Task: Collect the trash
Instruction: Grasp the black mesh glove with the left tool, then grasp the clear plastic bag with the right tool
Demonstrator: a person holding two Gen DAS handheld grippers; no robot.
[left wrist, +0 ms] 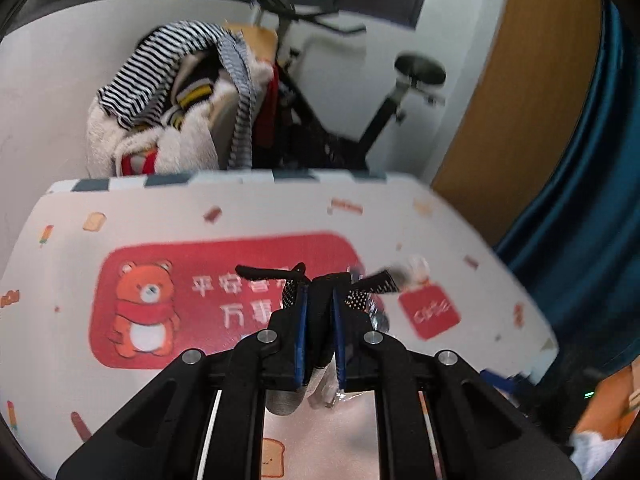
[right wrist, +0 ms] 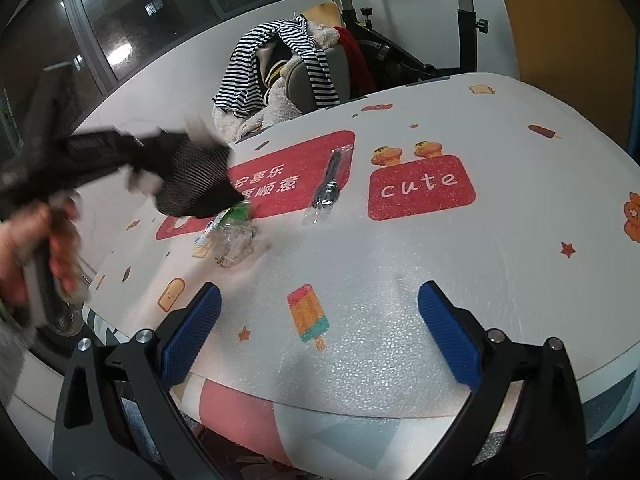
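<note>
The left gripper (left wrist: 319, 300) is clamped on a black fabric item with small pale dots (left wrist: 352, 284), possibly a sock or mesh scrap. The blue pads (left wrist: 301, 320) pinch its bunched middle, and loose ends splay toward 10 and 2 o'clock above the jaws. A strip of clear plastic (left wrist: 378, 316) sits against the right-hand side of the bundle; whether it is pinched too cannot be told. In the right wrist view the same dark bundle (right wrist: 192, 184) hangs, blurred, above the mat, with a person's hand (right wrist: 24, 248) on the tool's handle at 9 o'clock.

The right gripper (right wrist: 320, 316) stands with its jaws spread wide and nothing between them, over the printed foam mat (right wrist: 500, 248).

Remaining trash on the mat:
- Crushed clear plastic bottle with a green cap (right wrist: 234, 240), at 11 o'clock from the right gripper, directly below the hanging bundle.
- Dark slim object inside a clear wrapper (right wrist: 330, 184), at 12 o'clock, beside the "cute" panel (right wrist: 420, 188).

Handling assessment:
- The fabric is light and limp; a mid-bundle pinch should hold, but trailing ends may snag.
- The bottle is light, springy and slick. Grip across the crumpled body or at the stiff neck below the cap; a squeeze on smooth wall may eject it.
- The wrapper is thin and slippery. Close on the firm core, not on the film edge.

Clothes piled on a chair (right wrist: 280, 76) lie beyond the mat at 12 o'clock.
</note>
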